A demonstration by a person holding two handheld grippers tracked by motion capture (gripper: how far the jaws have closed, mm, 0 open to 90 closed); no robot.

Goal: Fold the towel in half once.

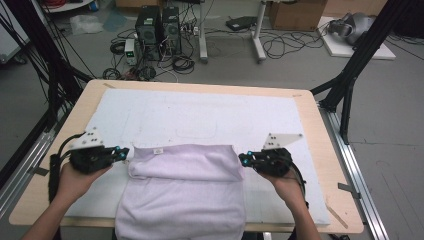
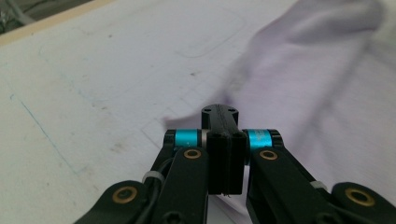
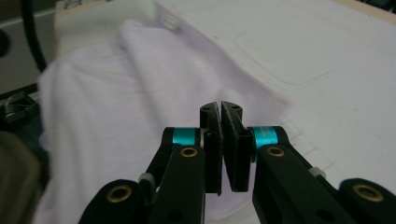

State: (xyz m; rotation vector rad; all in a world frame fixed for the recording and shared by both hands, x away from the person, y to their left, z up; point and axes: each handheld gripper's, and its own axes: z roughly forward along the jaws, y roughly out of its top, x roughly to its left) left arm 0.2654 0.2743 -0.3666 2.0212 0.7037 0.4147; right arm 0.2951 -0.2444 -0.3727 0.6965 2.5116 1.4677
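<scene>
The work in hand is folding a pale lilac towel (image 1: 182,195), which lies at the near middle of the surface (image 1: 45,192), its near end draping over the near edge at 6 o'clock and its far end already doubled back into a rolled fold across the width. The left tongs (image 1: 121,152) sit at 9 o'clock of that fold and the right tongs (image 1: 245,159) at 3 o'clock, each at one end of it. In the left gripper view the jaws stand pressed flat together, with the towel's edge (image 2: 187,122) running in beneath the tips; the frames do not clearly show cloth between the pads, though a pinch on the corner is the likely reading. In the right gripper view the right tongs (image 3: 220,108) are likewise drawn together, with only a thin seam between the jaws, and the towel corner (image 3: 275,109) lies directly under and beyond the tips. Judged from this, the current step is the carry of the folded edge, both corners being taken up together. The next move calls for both hands to travel at equal height and pace, keeping the fold taut and square, and to lay the edge down in line before the jaws part. Beyond the towel, a white mat (image 1: 200,112) covers the surface out to 12 o'clock; a small label (image 1: 158,149) marks the fold's far side.
</scene>
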